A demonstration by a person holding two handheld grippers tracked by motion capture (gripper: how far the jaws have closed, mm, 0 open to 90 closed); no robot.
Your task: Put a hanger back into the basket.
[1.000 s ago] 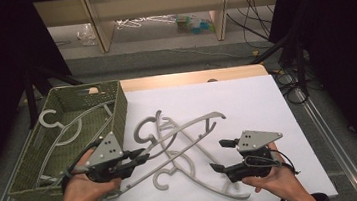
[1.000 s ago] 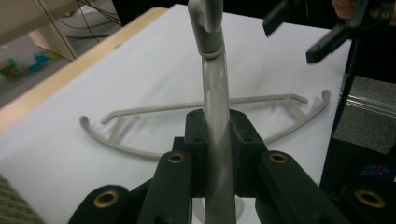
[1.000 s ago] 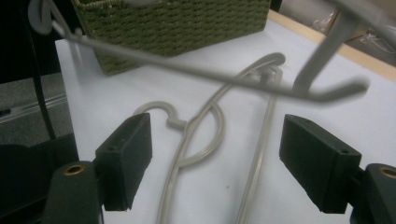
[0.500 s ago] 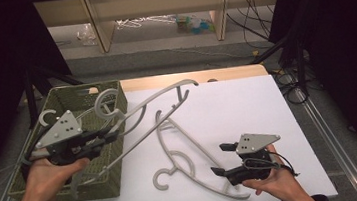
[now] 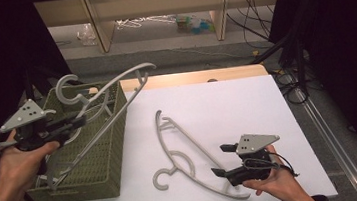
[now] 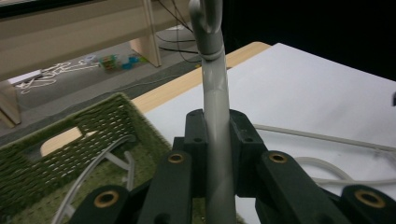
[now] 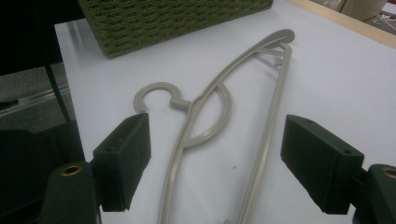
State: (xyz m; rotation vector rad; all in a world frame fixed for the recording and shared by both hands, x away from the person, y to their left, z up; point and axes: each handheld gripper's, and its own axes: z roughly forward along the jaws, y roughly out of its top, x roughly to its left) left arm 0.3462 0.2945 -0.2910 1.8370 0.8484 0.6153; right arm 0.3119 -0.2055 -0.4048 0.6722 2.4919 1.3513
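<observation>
My left gripper [image 5: 75,122] is shut on a grey plastic hanger [image 5: 115,89] and holds it tilted above the green woven basket [image 5: 101,154] at the table's left. In the left gripper view the hanger's neck [image 6: 212,84] runs up between the closed jaws of the left gripper [image 6: 216,135], and another hanger [image 6: 93,168] lies inside the basket [image 6: 93,126]. A second grey hanger [image 5: 186,150] lies flat on the white table top. My right gripper [image 5: 222,160] stands open just right of that hanger's lower end. Seen from the right gripper [image 7: 224,161], this hanger [image 7: 205,107] lies ahead between the open jaws, untouched.
The white sheet [image 5: 227,105] covers most of the table, with a wooden strip [image 5: 189,77] along its far edge. Beyond it stand low shelves [image 5: 157,12] with small items on the floor. Cables [image 5: 290,83] hang at the right side.
My left gripper has carried its hanger from the middle of the table leftward and up over the basket. The right hand has kept still, and one hanger is left on the sheet.
</observation>
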